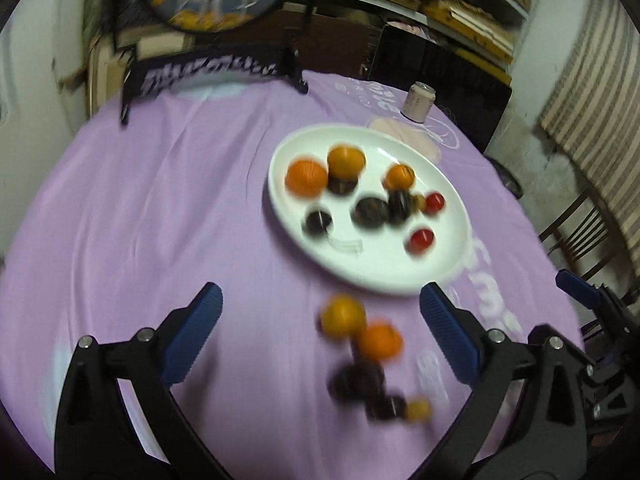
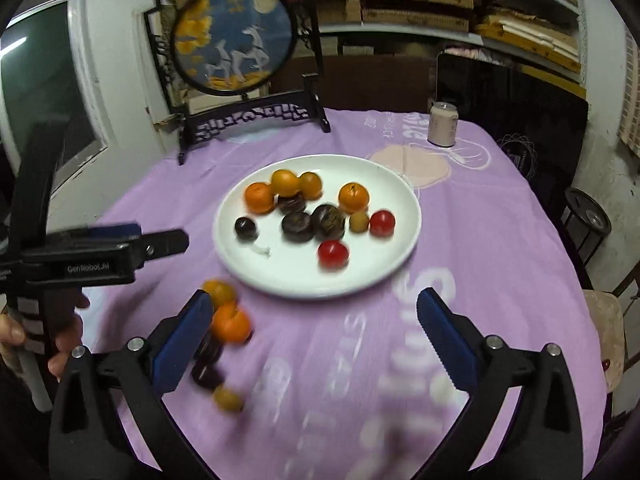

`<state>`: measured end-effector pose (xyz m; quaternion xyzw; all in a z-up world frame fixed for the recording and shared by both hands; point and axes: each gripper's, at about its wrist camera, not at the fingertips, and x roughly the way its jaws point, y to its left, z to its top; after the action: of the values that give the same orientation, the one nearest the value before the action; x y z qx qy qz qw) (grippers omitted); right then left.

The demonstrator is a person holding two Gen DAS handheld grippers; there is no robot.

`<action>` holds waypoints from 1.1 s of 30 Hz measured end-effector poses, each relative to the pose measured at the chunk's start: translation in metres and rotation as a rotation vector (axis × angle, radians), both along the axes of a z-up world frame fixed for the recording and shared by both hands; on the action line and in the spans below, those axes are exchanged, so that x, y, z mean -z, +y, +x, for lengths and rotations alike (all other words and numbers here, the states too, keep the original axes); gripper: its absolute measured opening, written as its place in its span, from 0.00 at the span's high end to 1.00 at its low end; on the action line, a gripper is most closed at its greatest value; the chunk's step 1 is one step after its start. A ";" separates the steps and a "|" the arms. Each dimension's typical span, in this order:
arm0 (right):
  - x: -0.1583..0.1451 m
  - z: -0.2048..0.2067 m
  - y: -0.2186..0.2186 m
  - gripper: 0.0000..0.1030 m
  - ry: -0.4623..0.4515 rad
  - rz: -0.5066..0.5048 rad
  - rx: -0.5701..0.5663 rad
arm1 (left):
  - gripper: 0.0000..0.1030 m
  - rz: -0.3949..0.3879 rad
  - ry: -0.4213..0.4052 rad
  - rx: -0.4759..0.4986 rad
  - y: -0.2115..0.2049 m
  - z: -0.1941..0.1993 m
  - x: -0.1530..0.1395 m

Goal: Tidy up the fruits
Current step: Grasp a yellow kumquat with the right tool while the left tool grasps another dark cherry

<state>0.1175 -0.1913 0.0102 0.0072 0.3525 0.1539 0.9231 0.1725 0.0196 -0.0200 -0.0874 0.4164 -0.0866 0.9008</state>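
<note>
A lilac cloth [image 2: 480, 240] is covering the table, with a white plate [image 2: 400, 184] sitting mid-table and already holding most fruits. A loose fruit cluster [image 1: 372, 352] is lying near its rim, awaiting sorting. The left gripper [image 1: 320, 336] and right gripper [image 2: 316, 340] are both gaping wide, gripping nothing.

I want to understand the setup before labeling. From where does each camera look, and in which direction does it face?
Left wrist: sits on the left tongs, faces forward and down over the purple tablecloth to the white plate; its two open blue-padded fingers show, and the right tongs at the right edge.
Right wrist: sits on the right tongs, faces the same plate; its open fingers show, and the left tongs with the person's hand.
Shared: plate, loose fruits, can, round picture stand.
</note>
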 end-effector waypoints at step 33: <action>0.088 -0.005 0.084 0.50 0.219 -0.056 -0.283 | 0.02 0.133 0.033 -0.100 0.057 -0.076 0.026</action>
<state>0.1124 -0.1069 -0.0776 -0.0513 0.4525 0.2707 0.8481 0.0966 0.0770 -0.0456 -0.0493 0.4314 -0.0123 0.9007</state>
